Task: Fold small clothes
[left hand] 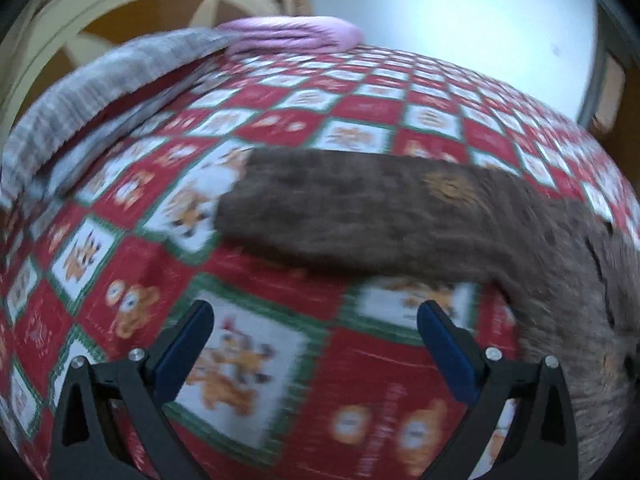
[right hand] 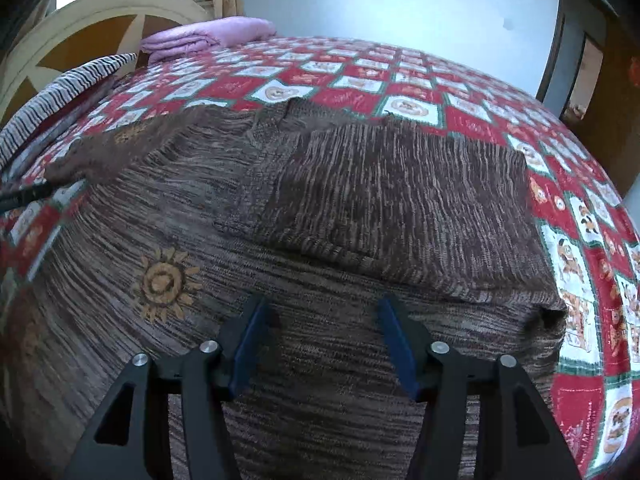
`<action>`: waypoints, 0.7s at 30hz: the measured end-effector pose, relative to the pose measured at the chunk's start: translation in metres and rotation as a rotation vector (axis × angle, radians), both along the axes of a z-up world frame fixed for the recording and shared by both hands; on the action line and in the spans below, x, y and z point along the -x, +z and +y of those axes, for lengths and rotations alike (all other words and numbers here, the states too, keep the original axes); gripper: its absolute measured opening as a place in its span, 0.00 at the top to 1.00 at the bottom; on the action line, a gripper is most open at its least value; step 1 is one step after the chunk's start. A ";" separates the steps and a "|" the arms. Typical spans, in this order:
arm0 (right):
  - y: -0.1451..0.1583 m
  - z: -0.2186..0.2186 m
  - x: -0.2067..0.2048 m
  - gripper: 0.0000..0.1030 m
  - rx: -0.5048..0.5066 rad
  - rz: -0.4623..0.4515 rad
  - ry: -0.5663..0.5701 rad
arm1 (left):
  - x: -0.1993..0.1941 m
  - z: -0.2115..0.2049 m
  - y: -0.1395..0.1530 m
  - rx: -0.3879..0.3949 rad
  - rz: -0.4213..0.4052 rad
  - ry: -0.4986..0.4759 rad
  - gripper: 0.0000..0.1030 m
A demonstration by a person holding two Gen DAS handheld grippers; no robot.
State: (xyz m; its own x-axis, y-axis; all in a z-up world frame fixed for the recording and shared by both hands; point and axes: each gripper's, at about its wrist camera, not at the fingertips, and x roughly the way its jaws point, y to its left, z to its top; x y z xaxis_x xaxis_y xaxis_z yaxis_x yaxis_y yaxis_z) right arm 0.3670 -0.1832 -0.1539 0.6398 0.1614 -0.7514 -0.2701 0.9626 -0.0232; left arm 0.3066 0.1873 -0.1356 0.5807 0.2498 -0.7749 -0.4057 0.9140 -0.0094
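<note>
A brown knitted sweater [right hand: 320, 360] with orange sun motifs lies flat on a red, white and green checked bedspread [right hand: 460, 92]. One sleeve [right hand: 400, 208] is folded across its body. The other sleeve [left hand: 360, 212] stretches out sideways over the bedspread. My right gripper [right hand: 323, 304] hovers over the sweater's body, jaws open, with nothing between the blue pads. My left gripper [left hand: 315, 312] is open wide above bare bedspread, just short of the outstretched sleeve. A thin black bar [right hand: 28, 195] enters from the left edge by that sleeve's cuff.
A folded pink blanket [right hand: 208, 36] and a grey striped cloth [right hand: 60, 92] lie at the bed's far left, by a cream and brown headboard [right hand: 80, 20]. A pale wall stands behind the bed and a dark door frame [right hand: 580, 60] at the right.
</note>
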 end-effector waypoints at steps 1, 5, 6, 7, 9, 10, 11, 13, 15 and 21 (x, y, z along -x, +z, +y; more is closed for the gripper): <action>0.000 -0.003 -0.001 0.36 -0.031 0.012 0.007 | 0.002 0.012 0.000 0.042 -0.010 0.032 0.01; -0.003 -0.003 0.001 0.27 -0.049 0.022 0.025 | 0.009 0.048 -0.001 0.258 -0.071 0.125 0.12; -0.004 -0.001 0.001 0.26 -0.037 0.021 0.030 | 0.011 0.054 -0.002 0.325 -0.093 0.139 0.15; -0.005 0.002 0.003 0.24 -0.022 0.019 0.035 | 0.012 0.058 -0.002 0.374 -0.112 0.146 0.19; -0.005 0.006 0.004 0.21 0.003 0.014 0.041 | 0.011 0.060 -0.002 0.449 -0.141 0.144 0.21; -0.006 0.007 0.003 0.21 0.008 0.012 0.041 | 0.007 0.060 -0.002 0.472 -0.149 0.142 0.23; -0.006 0.006 0.002 0.21 0.006 0.012 0.041 | 0.005 0.059 -0.003 0.488 -0.160 0.142 0.24; -0.006 0.004 0.002 0.21 -0.010 0.012 0.041 | -0.001 0.060 -0.004 0.507 -0.173 0.143 0.28; -0.006 0.003 0.001 0.21 -0.017 0.010 0.040 | -0.008 0.063 -0.008 0.533 -0.179 0.155 0.28; -0.006 0.005 0.004 0.20 0.005 -0.004 0.035 | -0.021 0.073 -0.021 0.550 -0.205 0.181 0.30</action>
